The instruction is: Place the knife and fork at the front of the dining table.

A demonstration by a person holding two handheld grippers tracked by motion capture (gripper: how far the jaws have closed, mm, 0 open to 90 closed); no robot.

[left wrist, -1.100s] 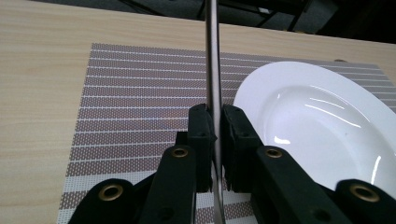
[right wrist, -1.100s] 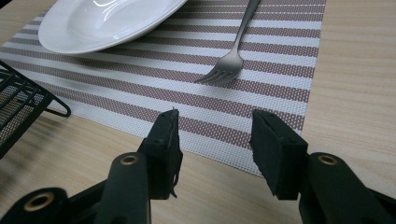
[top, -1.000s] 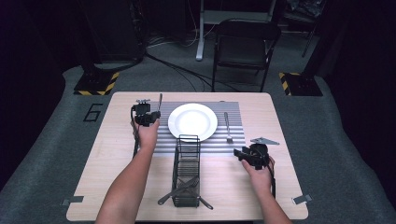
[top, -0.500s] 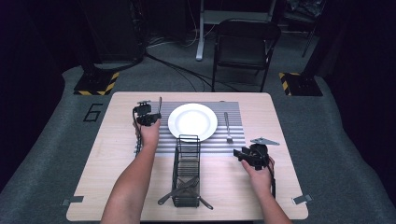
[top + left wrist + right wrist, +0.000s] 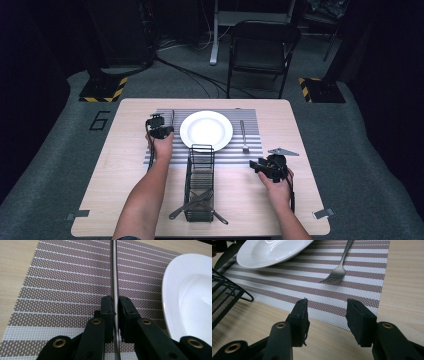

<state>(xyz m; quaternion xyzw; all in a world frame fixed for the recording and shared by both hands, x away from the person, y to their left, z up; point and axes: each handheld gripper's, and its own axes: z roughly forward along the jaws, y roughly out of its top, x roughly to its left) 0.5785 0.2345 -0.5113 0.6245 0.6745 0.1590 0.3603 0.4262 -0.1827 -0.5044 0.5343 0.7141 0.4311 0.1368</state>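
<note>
Beside the plate [image 5: 206,129], left tool [image 5: 115,305] still clamps the knife [image 5: 113,272].

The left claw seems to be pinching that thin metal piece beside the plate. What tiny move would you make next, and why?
Probably open the left gripper a little and draw it back. Its jaws are closed on the slim utensil, which already lies along the striped placemat just left of the white plate, mirroring the fork on the plate's other side. It looks placed, though I can't be sure.

Bare table [image 5: 300,125] lies right of the fork [image 5: 243,136]; basket [image 5: 200,175] blocks the middle.
</note>
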